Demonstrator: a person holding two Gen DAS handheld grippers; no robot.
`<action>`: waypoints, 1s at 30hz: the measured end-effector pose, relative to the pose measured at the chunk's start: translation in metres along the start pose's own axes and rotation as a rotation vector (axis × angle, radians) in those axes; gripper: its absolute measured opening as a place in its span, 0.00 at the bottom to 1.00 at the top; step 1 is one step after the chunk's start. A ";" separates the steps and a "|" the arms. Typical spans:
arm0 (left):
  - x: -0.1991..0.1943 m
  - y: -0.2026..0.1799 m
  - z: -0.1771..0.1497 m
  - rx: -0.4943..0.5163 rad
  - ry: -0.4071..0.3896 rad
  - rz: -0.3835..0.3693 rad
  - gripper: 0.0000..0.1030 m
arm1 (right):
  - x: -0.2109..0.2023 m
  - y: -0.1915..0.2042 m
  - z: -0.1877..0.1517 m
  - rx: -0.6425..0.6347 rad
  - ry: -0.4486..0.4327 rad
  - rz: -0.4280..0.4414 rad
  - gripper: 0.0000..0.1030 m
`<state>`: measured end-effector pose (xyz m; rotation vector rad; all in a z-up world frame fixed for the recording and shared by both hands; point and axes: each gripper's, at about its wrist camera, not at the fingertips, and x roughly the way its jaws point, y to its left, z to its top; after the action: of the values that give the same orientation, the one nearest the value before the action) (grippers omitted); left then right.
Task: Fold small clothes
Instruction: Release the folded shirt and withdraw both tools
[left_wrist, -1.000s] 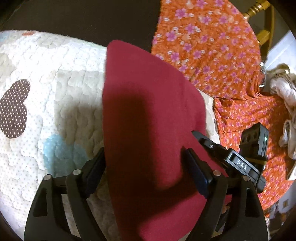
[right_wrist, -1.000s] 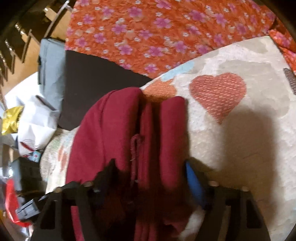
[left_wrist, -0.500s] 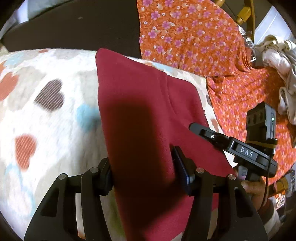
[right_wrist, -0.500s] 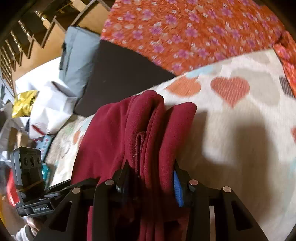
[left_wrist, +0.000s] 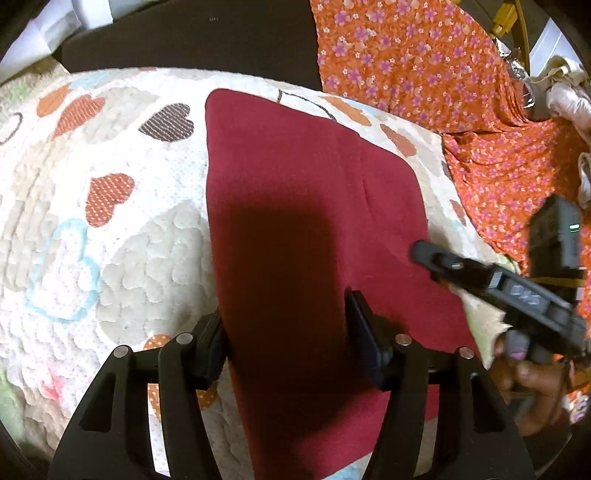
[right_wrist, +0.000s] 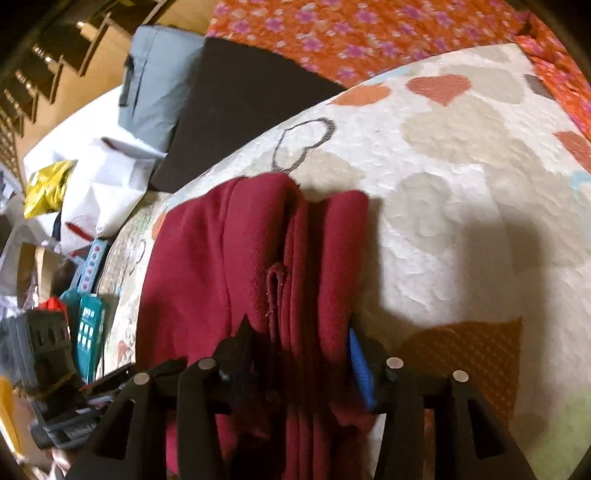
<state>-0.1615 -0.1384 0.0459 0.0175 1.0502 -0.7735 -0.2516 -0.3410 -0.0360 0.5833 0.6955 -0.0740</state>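
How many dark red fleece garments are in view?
1: a folded dark red fleece garment, over the middle of the white heart-print quilt. The orange floral cloth behind it may hide others.

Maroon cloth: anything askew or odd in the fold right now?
Mostly tidy. The maroon cloth lies flat on the heart quilt, but at the right gripper its edge is bunched into uneven upright pleats, with a small loop sticking out. No damage visible.

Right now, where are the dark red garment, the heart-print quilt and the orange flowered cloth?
dark red garment (left_wrist: 295, 192), left wrist view, flat middle.
heart-print quilt (left_wrist: 110, 192), left wrist view, an orange heart.
orange flowered cloth (left_wrist: 399, 59), left wrist view, upper spread.
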 end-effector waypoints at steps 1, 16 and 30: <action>0.000 0.000 -0.001 0.004 -0.006 0.010 0.60 | -0.008 0.005 0.000 -0.022 -0.020 -0.025 0.45; -0.023 0.003 -0.002 0.081 -0.139 0.139 0.62 | 0.021 0.058 0.000 -0.325 0.004 -0.181 0.34; -0.024 0.005 -0.006 0.085 -0.186 0.218 0.62 | -0.005 0.077 -0.050 -0.442 0.027 -0.245 0.29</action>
<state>-0.1695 -0.1189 0.0594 0.1287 0.8229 -0.6090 -0.2650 -0.2506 -0.0263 0.0738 0.7790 -0.1362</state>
